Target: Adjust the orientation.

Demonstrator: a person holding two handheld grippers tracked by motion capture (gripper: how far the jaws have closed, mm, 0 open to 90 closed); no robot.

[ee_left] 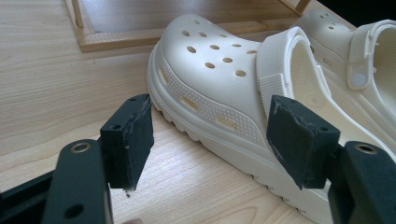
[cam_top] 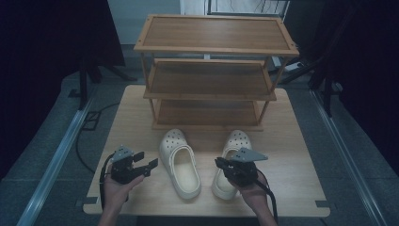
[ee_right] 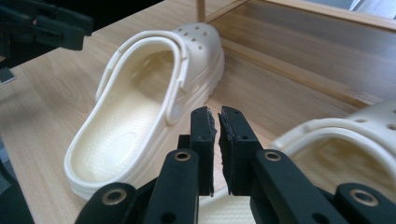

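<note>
Left gripper (cam_top: 151, 160): 8 o'clock on the table, jaws spread wide, nothing pinched; pads (ee_left: 135, 140) bare in the left gripper view, aimed at the side of the left clog.
Right gripper (cam_top: 219, 162): 5 o'clock on the table, above the heel end of the right clog; jaws pressed almost together, thin slit between the pads (ee_right: 204, 135), nothing between them.
Left clog (cam_top: 179, 162): cream, upright on its sole, centre front of the table, toe toward 12 o'clock, heel toward 6; just at 3 o'clock of the left gripper, not touched.
Right clog (cam_top: 231, 157): cream, upright, toe toward 12 o'clock, heel end partly hidden under the right gripper; contact cannot be told.
Gap: the two clogs side by side, near but apart.
Shoe rack (cam_top: 211, 70): wooden, three shelves, 12 o'clock on the table; bottom edge just beyond both toes.
Table (cam_top: 301, 165): pale wood, bare boards at 3 and 9 o'clock.
Hands: left hand (cam_top: 115, 188) and right hand (cam_top: 254, 193) entering from 6 o'clock, each gripping its tool.
</note>
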